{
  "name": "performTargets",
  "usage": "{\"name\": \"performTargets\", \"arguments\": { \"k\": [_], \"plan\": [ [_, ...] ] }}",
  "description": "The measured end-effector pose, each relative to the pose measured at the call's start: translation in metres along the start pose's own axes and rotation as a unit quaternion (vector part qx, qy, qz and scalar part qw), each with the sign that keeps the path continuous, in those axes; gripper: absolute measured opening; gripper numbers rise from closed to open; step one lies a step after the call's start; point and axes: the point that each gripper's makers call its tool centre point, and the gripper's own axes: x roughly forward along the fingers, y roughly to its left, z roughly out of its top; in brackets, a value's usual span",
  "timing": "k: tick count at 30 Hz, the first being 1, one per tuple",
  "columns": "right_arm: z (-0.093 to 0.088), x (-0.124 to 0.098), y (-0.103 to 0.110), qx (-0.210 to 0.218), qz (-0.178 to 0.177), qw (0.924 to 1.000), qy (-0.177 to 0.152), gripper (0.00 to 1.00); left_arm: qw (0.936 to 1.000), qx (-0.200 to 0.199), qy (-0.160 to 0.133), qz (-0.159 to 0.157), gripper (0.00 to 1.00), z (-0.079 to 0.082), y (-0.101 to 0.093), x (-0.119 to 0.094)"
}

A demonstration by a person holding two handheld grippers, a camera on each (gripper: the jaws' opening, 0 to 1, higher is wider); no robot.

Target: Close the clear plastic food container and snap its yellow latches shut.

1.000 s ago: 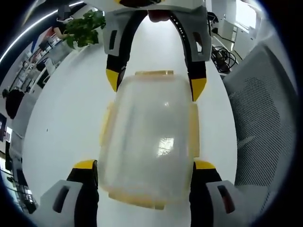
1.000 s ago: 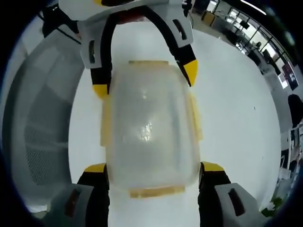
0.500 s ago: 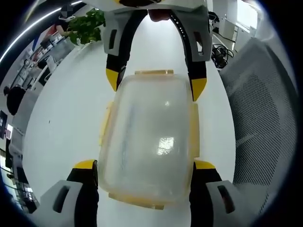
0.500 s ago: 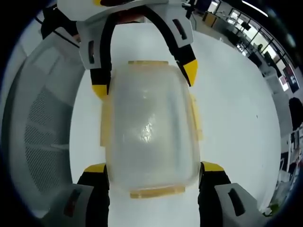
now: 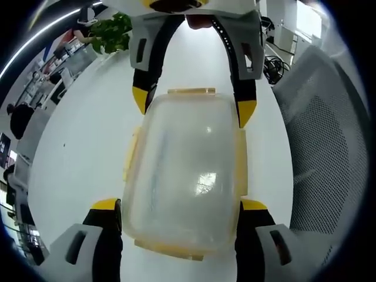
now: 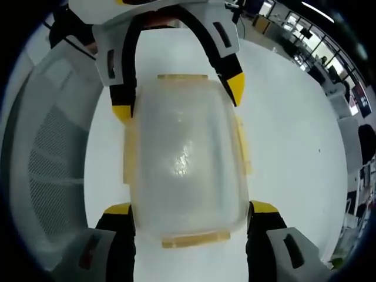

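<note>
You have one clear plastic food container (image 5: 182, 182) lying on the white table (image 5: 76, 158), lid on, held lengthwise between your two grippers; no brand, label or writing can be read on it or on anything around it. In the left gripper view, your left gripper (image 5: 179, 205) has its yellow-tipped jaws spread wide, straddling the near end of the box, and the right gripper (image 5: 194, 108) straddles the far end the same way. The right gripper view shows the same from the other end. Four yellow latches (image 5: 191, 91) can be counted, one on each side. Whether the jaw tips press the walls or whether the latches are snapped down is hard to make out. A grey mesh chair (image 5: 329, 147) stands beside the table, cut off by the edge, and a green plant (image 5: 108, 32) sits far off.
</note>
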Motion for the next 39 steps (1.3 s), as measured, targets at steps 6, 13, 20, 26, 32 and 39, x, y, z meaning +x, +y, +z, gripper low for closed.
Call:
{"name": "performTargets", "arguments": {
  "k": [6,13,20,26,32,39],
  "plan": [
    [0.002,0.001,-0.002,0.001,-0.002,1.0000,0.001,0.78,1.0000,0.000,-0.002,0.000,0.79,-0.002,0.002,-0.001],
    [0.004,0.002,-0.005,0.001,-0.003,1.0000,0.000,0.78,1.0000,0.000,-0.003,-0.001,0.79,-0.003,0.006,0.000],
    [0.005,0.003,-0.011,0.002,-0.003,1.0000,0.000,0.78,1.0000,0.002,0.000,-0.002,0.80,-0.004,0.013,0.001],
    [0.005,0.005,-0.018,0.001,-0.003,1.0000,-0.001,0.78,1.0000,0.002,0.001,-0.003,0.80,-0.004,0.018,0.003],
    [0.006,0.006,-0.024,-0.001,-0.003,1.0000,-0.003,0.78,1.0000,0.000,0.002,-0.002,0.80,-0.005,0.024,0.004],
    [0.008,0.007,-0.032,-0.001,-0.002,1.0000,-0.008,0.78,1.0000,-0.001,0.002,-0.002,0.80,-0.005,0.033,0.006]
  ]
}}
